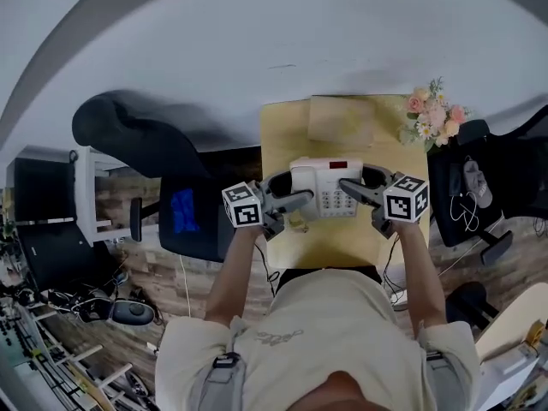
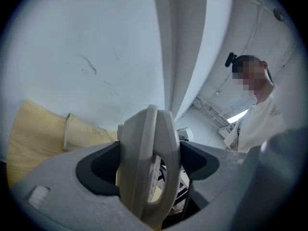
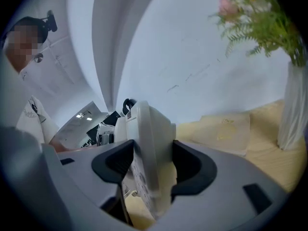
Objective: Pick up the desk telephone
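The left gripper (image 2: 150, 160) was clamped on the handset end of the desk telephone (image 1: 328, 187), its jaws closed in against both faces. The right gripper (image 3: 153, 166) pinched the keypad end likewise. The telephone hung between them over the yellow desk (image 1: 342, 242), with a bouquet (image 1: 432, 114) at its 2 o'clock and a tan pad (image 1: 341, 120) at 12.

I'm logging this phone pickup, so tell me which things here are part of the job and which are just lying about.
In the job: telephone, left gripper and right gripper, jaws closed on it.
Just lying about: flowers, tan paper pad, black chair.
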Demonstrator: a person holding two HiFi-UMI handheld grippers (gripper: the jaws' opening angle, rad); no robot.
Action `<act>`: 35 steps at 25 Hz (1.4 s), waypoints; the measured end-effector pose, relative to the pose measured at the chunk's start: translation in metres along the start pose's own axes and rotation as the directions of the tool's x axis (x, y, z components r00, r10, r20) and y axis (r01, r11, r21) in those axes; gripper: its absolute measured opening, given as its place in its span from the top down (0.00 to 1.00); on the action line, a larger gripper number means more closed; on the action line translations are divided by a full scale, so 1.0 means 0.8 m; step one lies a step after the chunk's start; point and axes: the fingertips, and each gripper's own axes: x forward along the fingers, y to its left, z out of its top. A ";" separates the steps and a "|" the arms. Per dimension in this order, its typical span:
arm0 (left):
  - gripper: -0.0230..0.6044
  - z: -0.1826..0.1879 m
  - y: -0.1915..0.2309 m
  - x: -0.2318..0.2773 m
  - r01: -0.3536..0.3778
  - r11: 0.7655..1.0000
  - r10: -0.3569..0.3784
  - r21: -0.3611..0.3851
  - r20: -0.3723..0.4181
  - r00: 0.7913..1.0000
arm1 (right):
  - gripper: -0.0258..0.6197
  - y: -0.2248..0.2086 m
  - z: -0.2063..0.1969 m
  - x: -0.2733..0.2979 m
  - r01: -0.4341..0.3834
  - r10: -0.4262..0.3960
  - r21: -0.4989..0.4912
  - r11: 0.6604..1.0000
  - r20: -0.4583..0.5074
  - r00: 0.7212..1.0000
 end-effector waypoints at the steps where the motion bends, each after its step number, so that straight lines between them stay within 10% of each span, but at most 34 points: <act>1: 0.35 0.007 -0.011 -0.003 0.002 1.000 -0.002 0.019 0.010 1.000 | 0.59 0.011 0.007 -0.004 0.001 -0.001 -0.021 1.000 0.010 1.000; 15: 0.35 0.099 -0.143 -0.016 0.030 0.964 -0.056 0.266 0.089 0.994 | 0.59 0.130 0.103 -0.068 0.028 0.010 -0.259 0.965 0.143 0.990; 35: 0.35 0.152 -0.233 -0.049 0.030 0.912 -0.108 0.410 0.169 0.980 | 0.59 0.223 0.152 -0.097 0.042 0.034 -0.379 0.924 0.193 0.981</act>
